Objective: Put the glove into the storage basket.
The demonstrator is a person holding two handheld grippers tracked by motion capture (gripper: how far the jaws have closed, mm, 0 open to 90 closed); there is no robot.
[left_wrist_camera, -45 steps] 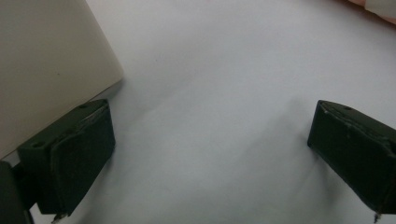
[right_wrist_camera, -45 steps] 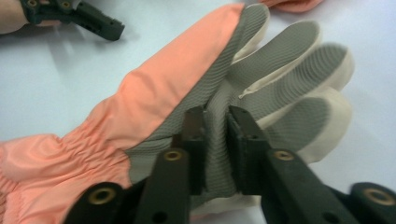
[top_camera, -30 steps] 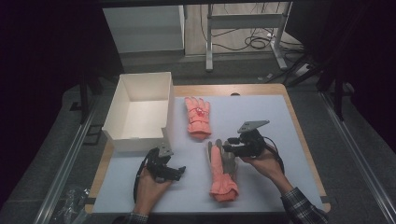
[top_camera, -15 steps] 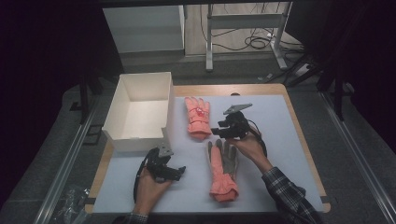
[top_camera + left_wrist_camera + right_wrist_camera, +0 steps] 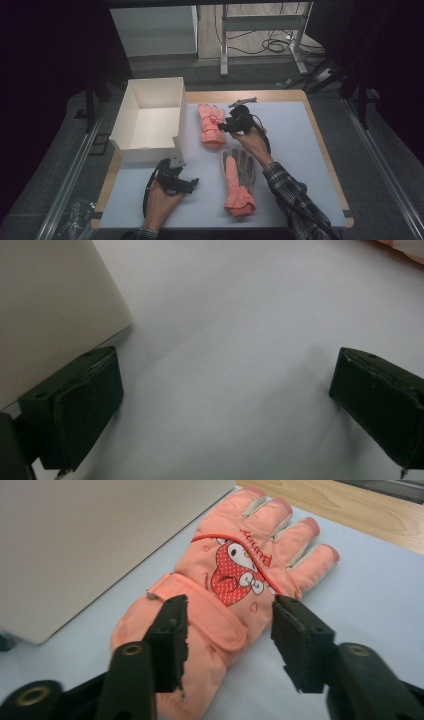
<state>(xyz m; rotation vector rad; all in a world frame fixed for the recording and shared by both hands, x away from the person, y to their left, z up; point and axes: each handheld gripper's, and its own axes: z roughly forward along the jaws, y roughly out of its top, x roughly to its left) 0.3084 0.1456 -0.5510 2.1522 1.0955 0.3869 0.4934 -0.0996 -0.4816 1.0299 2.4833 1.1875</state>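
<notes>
Pale matting covers the desk (image 5: 310,150). At frame center an orange cartoon-print glove (image 5: 210,124) lies between the wide-spread jaws of the right hand-held gripper (image 5: 221,128). Lower center lies a second glove (image 5: 238,181); the white box (image 5: 150,120) stands empty. The left hand-held gripper (image 5: 192,182) gapes wide beside the box.

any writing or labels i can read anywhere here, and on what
"Bunny": red script along the curved red line on the back of the orange glove between the open jaws of the right gripper, seen upside down, so the reading is uncertain.
The other glove and the white box show no text.
</notes>
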